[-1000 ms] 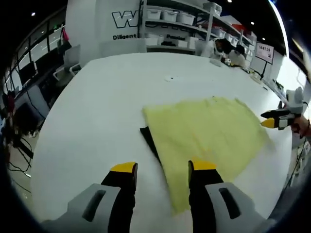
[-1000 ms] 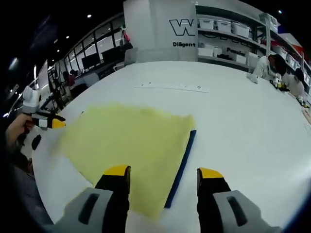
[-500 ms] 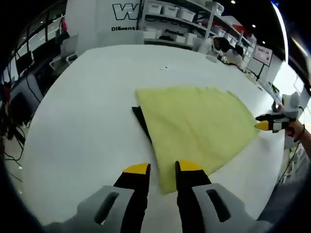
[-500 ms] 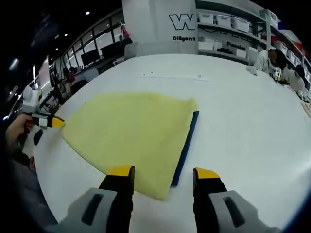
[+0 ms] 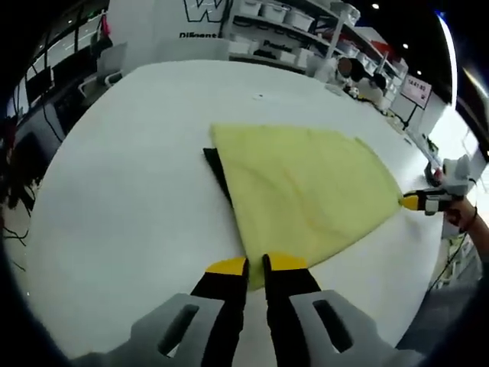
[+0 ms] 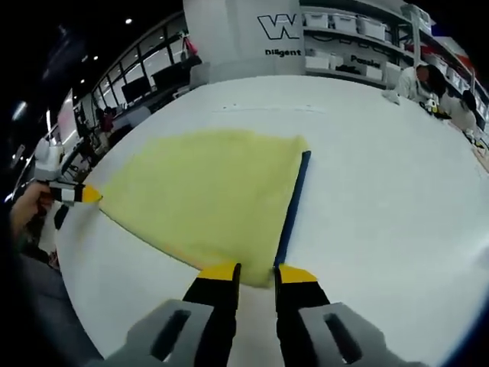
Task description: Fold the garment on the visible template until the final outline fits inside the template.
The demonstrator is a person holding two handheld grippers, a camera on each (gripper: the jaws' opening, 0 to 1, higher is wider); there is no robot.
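- A white desk [image 5: 114, 191] carries the work; on it a yellow garment [image 5: 306, 191] is spread flat, covering most of a dark template [image 5: 217, 170], of which a strip is seen along one long side.
- The garment is judged too wide as it lies, so its near edge is presumably being taken at two corners for a fold.
- In the left gripper view, the left gripper [image 5: 255, 265] is seen with jaws nearly closed at the garment's near corner; whether cloth is pinched between them cannot be told.
- In the right gripper view, the right gripper [image 6: 257, 271] has its jaws narrowed but still apart at the other near corner, beside the template strip.
- On the back wall [image 6: 229, 38], a large "W" and the word "Diligent" can be read.
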